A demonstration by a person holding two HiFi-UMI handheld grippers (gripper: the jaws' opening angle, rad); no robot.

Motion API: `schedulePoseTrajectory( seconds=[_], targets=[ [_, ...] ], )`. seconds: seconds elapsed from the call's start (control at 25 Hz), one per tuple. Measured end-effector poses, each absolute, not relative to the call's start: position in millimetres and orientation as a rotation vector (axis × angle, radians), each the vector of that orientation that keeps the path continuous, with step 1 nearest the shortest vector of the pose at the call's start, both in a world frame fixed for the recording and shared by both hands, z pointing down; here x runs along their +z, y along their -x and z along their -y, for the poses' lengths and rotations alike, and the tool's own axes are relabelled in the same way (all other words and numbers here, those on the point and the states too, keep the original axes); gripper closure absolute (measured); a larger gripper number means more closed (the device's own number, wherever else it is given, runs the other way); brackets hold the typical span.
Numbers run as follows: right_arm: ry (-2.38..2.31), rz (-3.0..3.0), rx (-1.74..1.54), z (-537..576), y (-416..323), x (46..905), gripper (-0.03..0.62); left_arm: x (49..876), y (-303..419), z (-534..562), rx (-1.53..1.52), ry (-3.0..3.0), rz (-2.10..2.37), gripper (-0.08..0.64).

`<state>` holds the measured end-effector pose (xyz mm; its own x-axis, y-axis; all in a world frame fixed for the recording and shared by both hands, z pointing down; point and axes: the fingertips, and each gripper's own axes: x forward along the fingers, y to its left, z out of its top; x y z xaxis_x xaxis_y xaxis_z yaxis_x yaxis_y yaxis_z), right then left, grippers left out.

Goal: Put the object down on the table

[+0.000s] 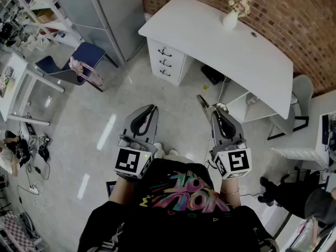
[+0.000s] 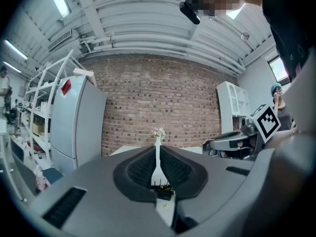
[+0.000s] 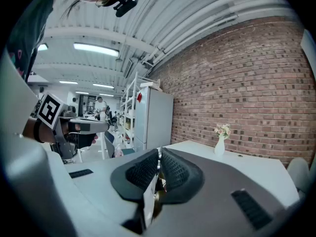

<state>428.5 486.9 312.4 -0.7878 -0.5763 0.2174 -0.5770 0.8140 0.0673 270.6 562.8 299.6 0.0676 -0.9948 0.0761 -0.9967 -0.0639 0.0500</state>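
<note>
I stand on the floor a step short of the white table (image 1: pixel 220 41), both grippers held in front of my waist. My right gripper (image 1: pixel 211 112) is shut on a small thin object (image 1: pixel 202 101) that sticks out past the jaw tips. In the right gripper view the object (image 3: pixel 157 179) shows as a metallic sliver with a brownish part between the black pads; I cannot tell what it is. That gripper (image 3: pixel 159 154) points at the table (image 3: pixel 237 167) and its vase (image 3: pixel 220 144). My left gripper (image 1: pixel 153 109) is shut with nothing seen in it (image 2: pixel 158 149).
A white vase of flowers (image 1: pixel 231 19) stands at the table's far edge, and a drawer unit (image 1: pixel 165 59) sits under its left end. A blue chair with a pink bag (image 1: pixel 79 62) is at left, a grey cabinet (image 1: pixel 113 14) behind. Another person (image 1: pixel 315 203) sits at lower right.
</note>
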Motion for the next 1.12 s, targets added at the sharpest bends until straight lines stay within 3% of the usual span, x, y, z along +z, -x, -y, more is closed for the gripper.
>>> schedulePoseTrajectory(
  seconds=[0.72,1.12],
  targets=[
    [-0.803,2.813,0.007,-487.5,-436.3,322.5,0.551,307.2,-284.0,-569.3,0.028,-2.176,2.157,0.520],
    [-0.809,2.801,0.046,-411.9,-351.0,335.1,0.551,318.7,-198.1,-484.9,0.025,-2.184,2.128,0.520]
  ],
)
